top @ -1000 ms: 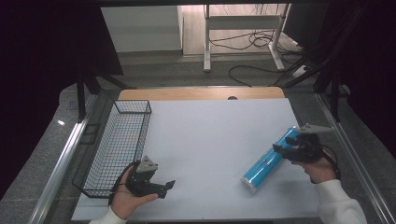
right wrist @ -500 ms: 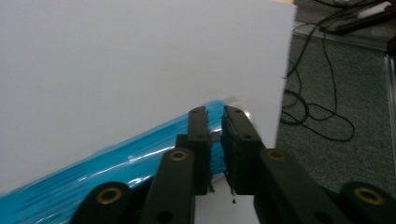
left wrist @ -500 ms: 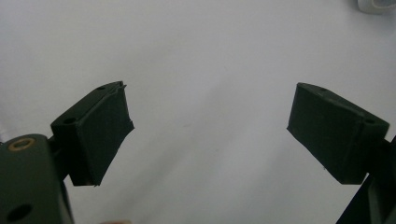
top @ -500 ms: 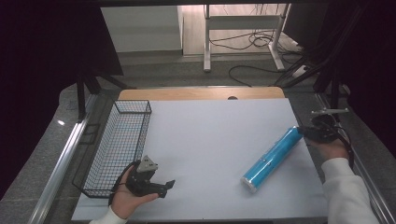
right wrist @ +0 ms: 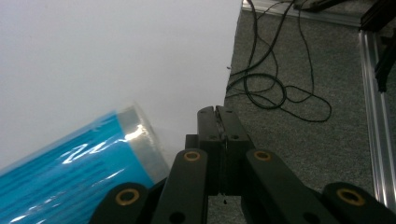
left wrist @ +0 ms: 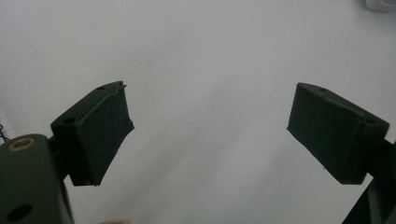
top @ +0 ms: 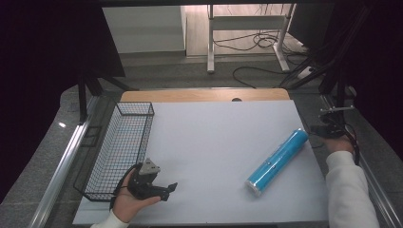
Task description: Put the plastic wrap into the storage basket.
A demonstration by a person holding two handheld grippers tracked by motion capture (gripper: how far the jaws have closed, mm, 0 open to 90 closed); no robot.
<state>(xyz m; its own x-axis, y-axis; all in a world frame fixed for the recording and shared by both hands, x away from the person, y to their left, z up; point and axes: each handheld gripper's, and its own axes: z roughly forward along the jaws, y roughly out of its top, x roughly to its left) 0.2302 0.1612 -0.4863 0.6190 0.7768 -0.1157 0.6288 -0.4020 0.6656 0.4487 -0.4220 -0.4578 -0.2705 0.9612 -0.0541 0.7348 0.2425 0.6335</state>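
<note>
One blue tube [top: 277, 162] lies diagonally on the desk [top: 214, 137], one wire basket [top: 119, 147] at left. Right tool [top: 317, 129], jaws just closed together on nothing, sits off the tube's far end. Left tool [top: 167, 189] gapes wide, empty. Right gripper view adds floor cables [right wrist: 275, 88].

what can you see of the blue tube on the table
The blue tube is a long cylinder wrapped in glossy clear film, with dark print on its side and pale, silvery ends. It lies flat and slantwise on the white table, toward the right edge. Nothing grips it; the right gripper, jaws shut, sits just beside its far end.
</note>
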